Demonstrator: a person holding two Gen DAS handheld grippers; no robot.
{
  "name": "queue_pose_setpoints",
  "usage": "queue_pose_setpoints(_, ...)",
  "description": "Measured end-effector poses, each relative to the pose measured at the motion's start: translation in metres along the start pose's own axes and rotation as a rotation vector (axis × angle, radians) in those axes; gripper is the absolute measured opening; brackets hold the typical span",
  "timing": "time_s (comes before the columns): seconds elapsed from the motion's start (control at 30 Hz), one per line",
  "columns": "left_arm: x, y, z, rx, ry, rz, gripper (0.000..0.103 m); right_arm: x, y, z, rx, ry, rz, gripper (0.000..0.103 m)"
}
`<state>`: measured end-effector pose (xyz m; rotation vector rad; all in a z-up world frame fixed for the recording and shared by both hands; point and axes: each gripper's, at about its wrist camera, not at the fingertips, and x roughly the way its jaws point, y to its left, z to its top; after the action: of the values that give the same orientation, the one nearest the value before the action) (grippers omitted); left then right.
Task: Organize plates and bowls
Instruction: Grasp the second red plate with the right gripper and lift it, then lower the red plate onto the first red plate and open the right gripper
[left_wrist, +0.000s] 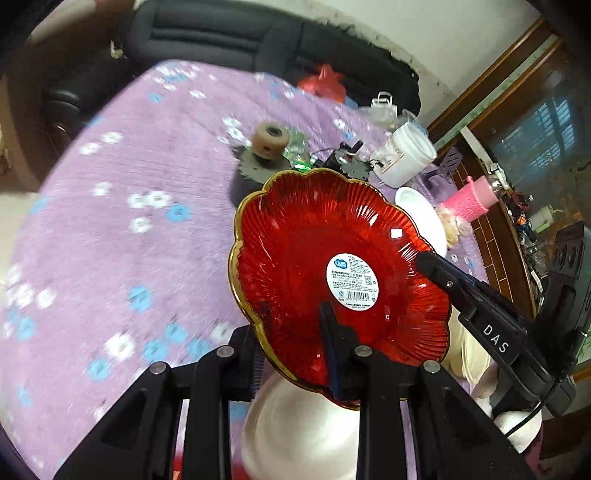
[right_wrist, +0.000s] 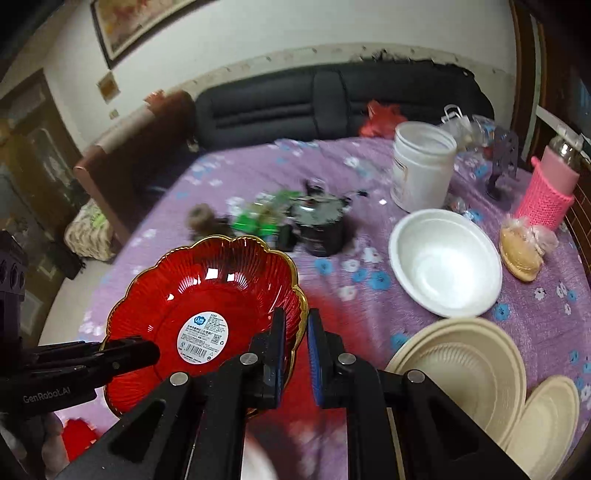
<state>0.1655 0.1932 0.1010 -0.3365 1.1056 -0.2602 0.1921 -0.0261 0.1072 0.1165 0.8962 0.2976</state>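
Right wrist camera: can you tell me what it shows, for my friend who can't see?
Two black tongs hold a shiny red flower-shaped plate with a gold edge above a purple flowered tablecloth, the right one pinching its rim. To the right sit a white bowl and stacked cream plates; a white tub stands behind.

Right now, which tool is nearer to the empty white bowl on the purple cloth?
Right. The right tool is at the rim of the red plate on the side facing the white bowl; the left tool is at the plate's far side.
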Motion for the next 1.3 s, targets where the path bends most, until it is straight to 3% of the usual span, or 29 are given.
queue_pose_setpoints(0.2,-0.065,0.022,-0.064,-0.027,-0.085,0.018,0.026,-0.053,0.047,-0.040,-0.049,-0.038,0.103,0.013)
queue_pose_setpoints(0.4,-0.106,0.046,-0.141,-0.075,-0.134,0.090,0.026,-0.080,0.098,-0.101,-0.124,-0.026,0.176,0.014)
queue_pose_setpoints(0.67,-0.116,0.078,-0.209,-0.143,-0.129,0.175,0.027,-0.076,0.138,-0.169,-0.168,0.056,0.248,0.014)
queue_pose_setpoints(0.93,-0.098,0.095,-0.227,-0.168,-0.107,0.263,0.028,-0.048,0.148,-0.205,-0.189,0.122,0.210,0.015)
queue_pose_setpoints(1.03,-0.100,0.095,-0.229,-0.152,-0.129,0.306,0.045,-0.045,0.153,-0.213,-0.202,0.123,0.197,0.016)
queue_pose_setpoints(1.1,-0.103,0.094,-0.230,-0.144,-0.147,0.326,0.063,-0.044,0.156,-0.215,-0.212,0.122,0.179,0.017)
queue_pose_setpoints(1.3,-0.119,0.084,-0.232,-0.092,-0.208,0.364,0.068,-0.047,0.162,-0.219,-0.243,0.067,0.146,0.024)
